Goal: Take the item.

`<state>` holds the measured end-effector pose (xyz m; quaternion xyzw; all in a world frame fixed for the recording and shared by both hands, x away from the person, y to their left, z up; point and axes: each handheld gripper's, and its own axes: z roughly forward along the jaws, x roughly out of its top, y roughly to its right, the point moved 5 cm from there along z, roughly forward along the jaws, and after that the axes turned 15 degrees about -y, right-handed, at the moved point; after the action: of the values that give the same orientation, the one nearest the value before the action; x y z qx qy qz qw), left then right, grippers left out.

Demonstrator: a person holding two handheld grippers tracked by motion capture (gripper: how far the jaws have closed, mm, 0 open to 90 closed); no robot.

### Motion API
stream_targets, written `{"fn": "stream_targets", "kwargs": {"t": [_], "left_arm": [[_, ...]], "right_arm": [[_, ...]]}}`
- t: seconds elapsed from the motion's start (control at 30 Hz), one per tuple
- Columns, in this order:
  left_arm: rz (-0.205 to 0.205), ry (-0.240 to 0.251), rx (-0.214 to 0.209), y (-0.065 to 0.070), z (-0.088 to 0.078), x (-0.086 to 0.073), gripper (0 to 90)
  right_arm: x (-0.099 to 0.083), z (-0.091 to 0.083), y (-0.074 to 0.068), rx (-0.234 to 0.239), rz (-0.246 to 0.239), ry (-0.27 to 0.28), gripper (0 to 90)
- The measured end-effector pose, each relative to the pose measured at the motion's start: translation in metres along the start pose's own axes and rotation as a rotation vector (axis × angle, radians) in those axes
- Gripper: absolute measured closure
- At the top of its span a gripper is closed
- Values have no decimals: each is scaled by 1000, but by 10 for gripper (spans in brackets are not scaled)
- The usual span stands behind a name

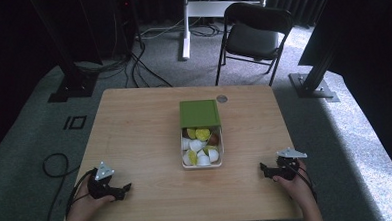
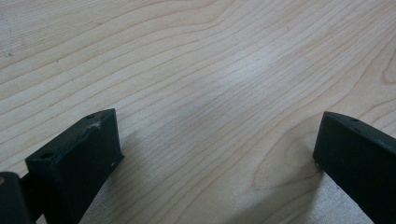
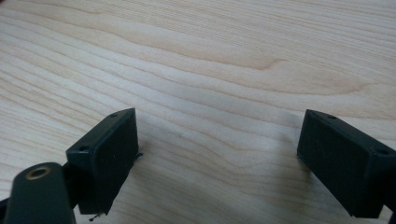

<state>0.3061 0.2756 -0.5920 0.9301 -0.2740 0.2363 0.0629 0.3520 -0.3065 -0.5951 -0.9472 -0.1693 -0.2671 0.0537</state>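
Observation:
A white box (image 1: pixel 184 163) stands in the middle of the wooden table (image 1: pixel 134 128), holding several small white, yellow-green and brown capsules (image 1: pixel 201 146). Its green lid (image 1: pixel 199 113) is slid toward the far side, covering the box's far part. My left gripper (image 1: pixel 123 190) rests at the table's near left corner, held by a hand, jaws open over bare wood (image 2: pixel 215 116). At the near right corner my right gripper (image 1: pixel 262 170) also rests in a hand, with its jaws open and nothing between them (image 3: pixel 219 140).
A small round grey disc (image 1: pixel 222 98) is set in the table beyond the lid. A black folding chair (image 1: pixel 253 35) and a white stand (image 1: pixel 185 26) are on the carpet behind the table. Cables (image 1: pixel 137 68) and black frame feet (image 1: pixel 70 88) lie at the far left.

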Motion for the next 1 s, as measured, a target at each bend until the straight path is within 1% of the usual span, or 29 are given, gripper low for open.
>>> {"fn": "stream_targets", "kwargs": {"t": [0.77, 0.87, 0.97, 1.0], "left_arm": [[1, 0, 1, 0, 0, 0, 17], [5, 4, -15, 0, 0, 1, 18], [-13, 30, -50, 0, -1, 3, 18], [-10, 34, -48, -1, -1, 4, 17]], "right_arm": [[0, 0, 0, 0, 1, -1, 122], [0, 0, 0, 0, 0, 0, 122], [0, 0, 0, 0, 0, 0, 122], [0, 0, 0, 0, 0, 0, 122]]}}
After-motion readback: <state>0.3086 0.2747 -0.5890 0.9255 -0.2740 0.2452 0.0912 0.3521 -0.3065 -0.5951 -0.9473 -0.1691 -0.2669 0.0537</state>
